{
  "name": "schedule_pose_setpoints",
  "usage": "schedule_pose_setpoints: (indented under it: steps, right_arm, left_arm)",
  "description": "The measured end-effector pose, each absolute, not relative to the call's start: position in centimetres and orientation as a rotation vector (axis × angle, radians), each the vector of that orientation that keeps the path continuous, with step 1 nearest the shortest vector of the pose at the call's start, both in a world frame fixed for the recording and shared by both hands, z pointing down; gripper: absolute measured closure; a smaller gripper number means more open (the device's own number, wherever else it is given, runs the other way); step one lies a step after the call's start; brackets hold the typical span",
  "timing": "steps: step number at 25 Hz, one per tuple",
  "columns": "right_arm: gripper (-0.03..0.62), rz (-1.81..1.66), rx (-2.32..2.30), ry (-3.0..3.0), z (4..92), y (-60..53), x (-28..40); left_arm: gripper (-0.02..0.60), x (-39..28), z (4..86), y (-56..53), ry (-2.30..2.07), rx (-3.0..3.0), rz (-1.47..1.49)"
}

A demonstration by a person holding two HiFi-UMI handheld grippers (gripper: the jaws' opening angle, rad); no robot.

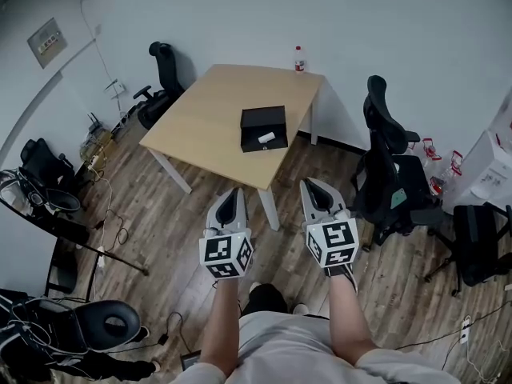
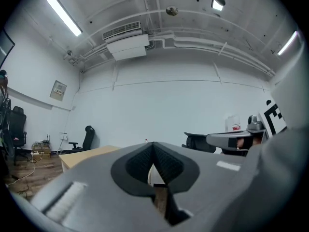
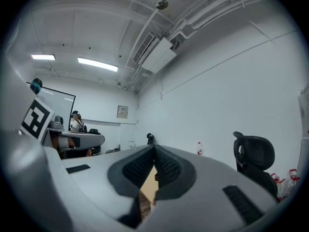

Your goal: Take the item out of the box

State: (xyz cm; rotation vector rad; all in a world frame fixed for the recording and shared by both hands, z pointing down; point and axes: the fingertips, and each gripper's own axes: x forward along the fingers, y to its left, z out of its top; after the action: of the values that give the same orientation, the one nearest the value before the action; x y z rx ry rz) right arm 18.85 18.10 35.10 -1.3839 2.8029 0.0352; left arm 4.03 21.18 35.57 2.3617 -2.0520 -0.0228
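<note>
Upper centre, a pale wood desk [image 1: 216, 114] stands on plank floor [image 1: 160, 230] among office chairs [image 1: 384, 158]. On it, the open black box [image 1: 262, 118] holds a white item [image 1: 266, 138] lying roughly left-right. Lower down, the left claw [image 1: 233, 192] and right claw [image 1: 310, 184] are both pressed together, empty.

A: What blocks the way to the desk [image 1: 210, 118]?
B: The floor up to its near edge is open. An office chair [image 1: 389, 165] crowds the right edge.
A: And on top?
B: The box [image 1: 263, 120] by the near right corner and a bottle [image 1: 299, 58] at the far edge.
</note>
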Motion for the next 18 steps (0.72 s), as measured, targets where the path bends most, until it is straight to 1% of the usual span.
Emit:
schedule_pose_setpoints:
  steps: [8, 18]
  right_arm:
    - [0.58, 0.045, -1.379, 2.876, 37.6, 12.1, 15.8]
    - [0.58, 0.118, -1.462, 2.908, 36.1, -0.5, 11.0]
  left_arm:
    - [0.572, 2.5, 38.4, 13.7, -1.987, 2.349, -0.028]
    - [0.572, -0.9, 36.0, -0.9, -1.935, 2.45, -0.082]
